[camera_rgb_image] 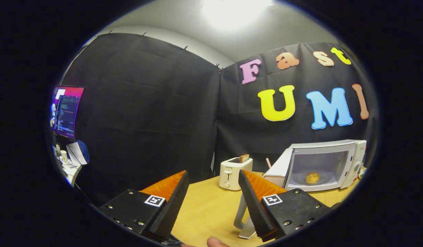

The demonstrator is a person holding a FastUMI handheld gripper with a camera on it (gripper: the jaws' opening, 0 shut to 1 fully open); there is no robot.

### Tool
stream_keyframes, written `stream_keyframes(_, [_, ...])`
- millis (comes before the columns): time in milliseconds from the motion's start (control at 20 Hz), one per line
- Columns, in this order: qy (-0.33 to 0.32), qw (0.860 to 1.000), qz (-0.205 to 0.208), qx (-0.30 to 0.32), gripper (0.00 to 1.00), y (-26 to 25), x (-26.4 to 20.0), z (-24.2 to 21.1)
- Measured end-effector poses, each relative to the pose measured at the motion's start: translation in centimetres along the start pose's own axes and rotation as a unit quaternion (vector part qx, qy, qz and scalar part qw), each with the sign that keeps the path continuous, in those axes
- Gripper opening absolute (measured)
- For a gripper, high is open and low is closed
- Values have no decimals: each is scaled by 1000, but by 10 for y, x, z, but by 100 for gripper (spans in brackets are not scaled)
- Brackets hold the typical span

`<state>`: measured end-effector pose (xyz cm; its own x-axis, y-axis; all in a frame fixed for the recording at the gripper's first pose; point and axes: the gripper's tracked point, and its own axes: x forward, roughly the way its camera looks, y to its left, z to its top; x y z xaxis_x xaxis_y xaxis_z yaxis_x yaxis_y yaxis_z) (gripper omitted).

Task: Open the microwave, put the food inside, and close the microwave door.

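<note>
Gripper view: we hold the gripper spread and empty. Beyond its right finger the microwave stands open, bread roll inside. Risk: swinging the door too hard shifts the oven.

Hand-held gripper fingers spread apart, nothing between them. Bare surface ahead, open up to the toaster. Microwave beyond the right finger, door swung wide toward the toaster, narrowing the gap between them. Cavity mouth unobstructed; bread roll sits inside on the plate.
</note>
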<state>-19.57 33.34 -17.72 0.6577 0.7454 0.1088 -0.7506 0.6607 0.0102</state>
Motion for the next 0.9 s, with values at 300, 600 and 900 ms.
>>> stream_keyframes(300, [61, 997, -34, 41, 34, -10, 20, -56])
stream_keyframes(600, [78, 993, -68, 59, 1, -35, 20, -75])
stream_keyframes(900, [84, 989, -113, 54, 1, -75, 5, -81])
